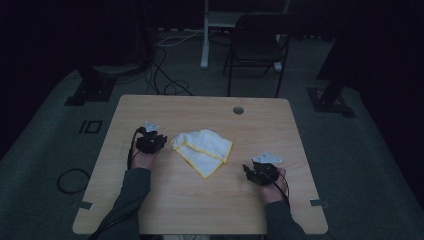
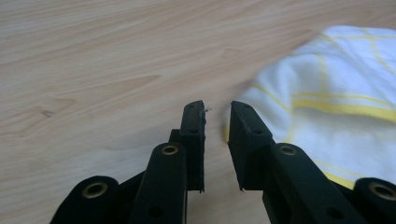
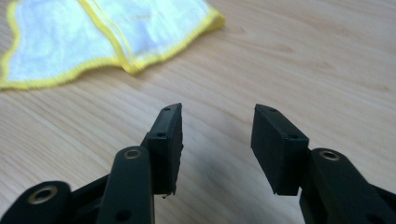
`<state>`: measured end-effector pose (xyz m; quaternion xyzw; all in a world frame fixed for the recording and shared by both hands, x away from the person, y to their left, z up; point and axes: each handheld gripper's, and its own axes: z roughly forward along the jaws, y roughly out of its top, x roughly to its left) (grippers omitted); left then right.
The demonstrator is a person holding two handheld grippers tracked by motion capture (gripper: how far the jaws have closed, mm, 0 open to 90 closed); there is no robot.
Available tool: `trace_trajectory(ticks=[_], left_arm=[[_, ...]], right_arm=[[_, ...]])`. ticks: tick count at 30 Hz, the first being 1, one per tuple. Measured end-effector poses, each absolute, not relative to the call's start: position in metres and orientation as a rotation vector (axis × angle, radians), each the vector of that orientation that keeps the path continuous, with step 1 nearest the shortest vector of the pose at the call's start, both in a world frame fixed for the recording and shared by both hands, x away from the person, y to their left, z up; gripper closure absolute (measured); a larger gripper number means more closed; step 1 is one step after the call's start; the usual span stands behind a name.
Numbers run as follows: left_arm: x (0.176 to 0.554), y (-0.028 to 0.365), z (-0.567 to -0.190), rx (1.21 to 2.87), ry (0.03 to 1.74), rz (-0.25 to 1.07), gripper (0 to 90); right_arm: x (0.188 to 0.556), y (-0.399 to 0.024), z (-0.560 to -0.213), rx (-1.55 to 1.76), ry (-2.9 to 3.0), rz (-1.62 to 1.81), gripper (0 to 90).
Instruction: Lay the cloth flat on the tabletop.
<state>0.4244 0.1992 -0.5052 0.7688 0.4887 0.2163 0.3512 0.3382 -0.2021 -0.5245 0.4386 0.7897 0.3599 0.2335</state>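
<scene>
The folded cloth [image 1: 202, 151] is lying mid-bench, released — the left gripper [image 1: 151, 141] is sitting just beside its edge, jaws slightly apart and empty, while the right gripper [image 1: 258, 173] is waiting near it, gaping wide.

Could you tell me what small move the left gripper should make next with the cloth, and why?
Probably ease the left gripper toward the cloth edge beside it. Its jaws stand a little apart with nothing between them, and the cloth lies folded on the table, just off one jaw's tip.
</scene>
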Motion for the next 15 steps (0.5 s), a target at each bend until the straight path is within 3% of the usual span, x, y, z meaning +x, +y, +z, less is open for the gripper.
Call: trace_trajectory(ticks=[15], left_arm=[[0.388,0.148,-0.503,2.051,1.063,0.521,75.2]], right_arm=[[0.352,-0.176,-0.523,1.153,2.206,1.097,61.0]])
